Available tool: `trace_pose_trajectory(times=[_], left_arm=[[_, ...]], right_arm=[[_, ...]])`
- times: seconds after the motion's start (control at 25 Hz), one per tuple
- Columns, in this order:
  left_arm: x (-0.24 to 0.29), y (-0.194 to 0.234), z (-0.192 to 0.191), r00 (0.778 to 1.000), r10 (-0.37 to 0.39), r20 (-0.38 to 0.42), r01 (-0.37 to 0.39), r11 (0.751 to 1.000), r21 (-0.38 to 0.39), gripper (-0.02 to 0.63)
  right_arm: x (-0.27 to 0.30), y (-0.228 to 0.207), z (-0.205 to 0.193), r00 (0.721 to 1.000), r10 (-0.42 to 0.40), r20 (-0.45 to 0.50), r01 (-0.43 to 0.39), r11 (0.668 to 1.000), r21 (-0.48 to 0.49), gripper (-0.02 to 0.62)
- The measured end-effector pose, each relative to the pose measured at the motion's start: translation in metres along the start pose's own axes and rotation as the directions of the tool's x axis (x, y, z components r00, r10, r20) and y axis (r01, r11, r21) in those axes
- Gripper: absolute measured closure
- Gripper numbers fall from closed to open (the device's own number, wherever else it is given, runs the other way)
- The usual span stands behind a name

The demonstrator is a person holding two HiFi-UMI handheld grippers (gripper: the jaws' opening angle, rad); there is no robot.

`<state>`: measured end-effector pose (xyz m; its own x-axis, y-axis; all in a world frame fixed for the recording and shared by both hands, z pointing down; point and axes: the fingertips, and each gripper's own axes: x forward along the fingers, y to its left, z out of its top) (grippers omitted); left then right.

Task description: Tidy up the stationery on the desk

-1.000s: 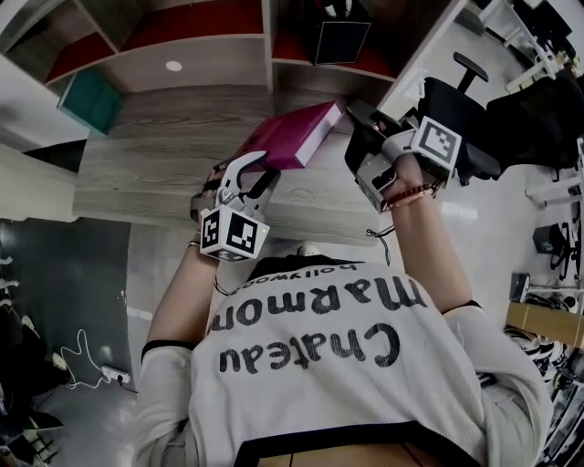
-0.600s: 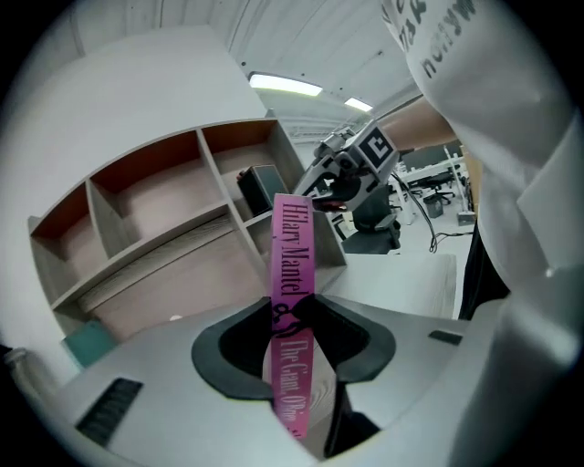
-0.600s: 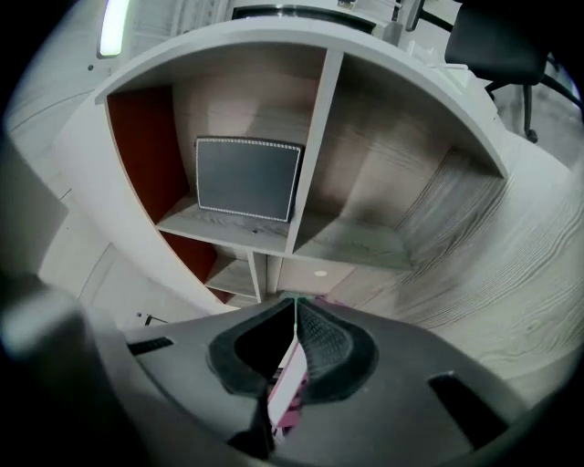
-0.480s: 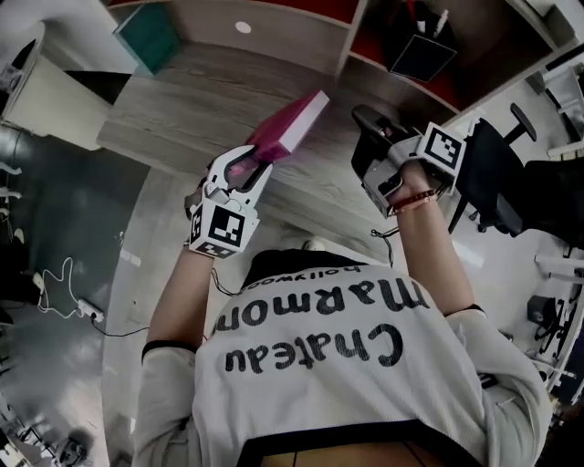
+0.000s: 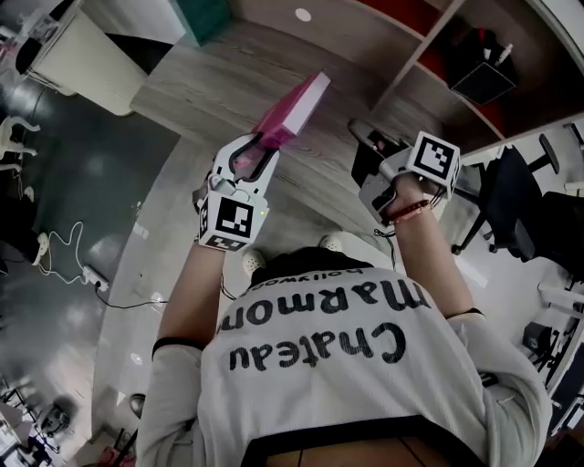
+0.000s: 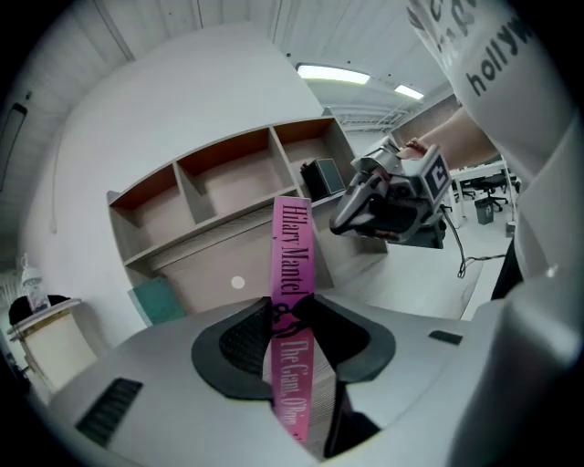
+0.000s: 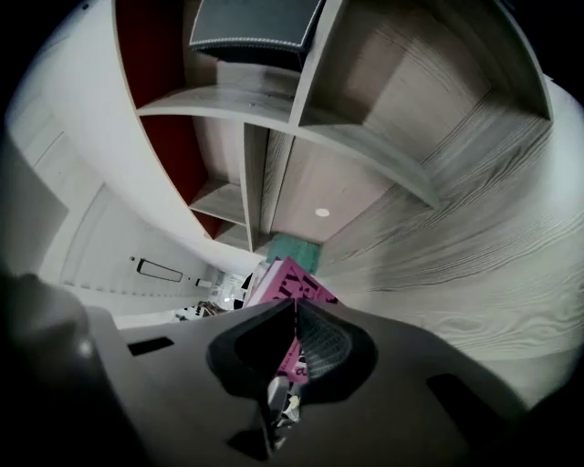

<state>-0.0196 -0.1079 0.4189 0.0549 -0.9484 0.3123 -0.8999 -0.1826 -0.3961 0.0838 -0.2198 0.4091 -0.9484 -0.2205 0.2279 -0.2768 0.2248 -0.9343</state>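
Head view has the pink book (image 5: 294, 108) up off the desk (image 5: 214, 87), carried in the air over its near left part with the spine tilted up and away from me; my left gripper (image 5: 253, 157) is clamped on the book's lower end, and the left gripper view bears that out, both pads pressed against the covers with the spine (image 6: 294, 274) running straight up between them; my right gripper (image 5: 363, 135) rides just to the right of the book and apart from it, its jaws having just been closing and now together with nothing between them; the right gripper view only shows the book beyond the tips. As for progress, I judge the job is partway through; the desk surface looks almost bare in every view, with only a teal thing (image 5: 206, 13), perhaps another book, standing at its far left end against the shelf unit (image 6: 228, 187); a black pen holder (image 5: 480, 78) already sits in one of the cubbies on the right. What is left, as I read it, is to carry this book to a cubby and set it down, then deal with the teal thing if it counts as clutter.
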Motion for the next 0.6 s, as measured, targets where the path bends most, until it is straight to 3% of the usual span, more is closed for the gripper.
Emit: trace_pose_trajectory(times=[0.32,0.6], left_arm=[[-0.049,0.082,-0.022,0.997,0.064,0.053,-0.062,0.997,-0.042,0.457],[-0.081,0.144,-0.032,0.986,0.109,0.124,-0.094,0.988,-0.119,0.457]], right_arm=[[0.067,0.043,-0.079,0.999,0.008,-0.054,-0.014,0.993,-0.115,0.575],[0.113,0.075,-0.12,0.998,-0.013,-0.058,-0.001,0.975,-0.224,0.577]])
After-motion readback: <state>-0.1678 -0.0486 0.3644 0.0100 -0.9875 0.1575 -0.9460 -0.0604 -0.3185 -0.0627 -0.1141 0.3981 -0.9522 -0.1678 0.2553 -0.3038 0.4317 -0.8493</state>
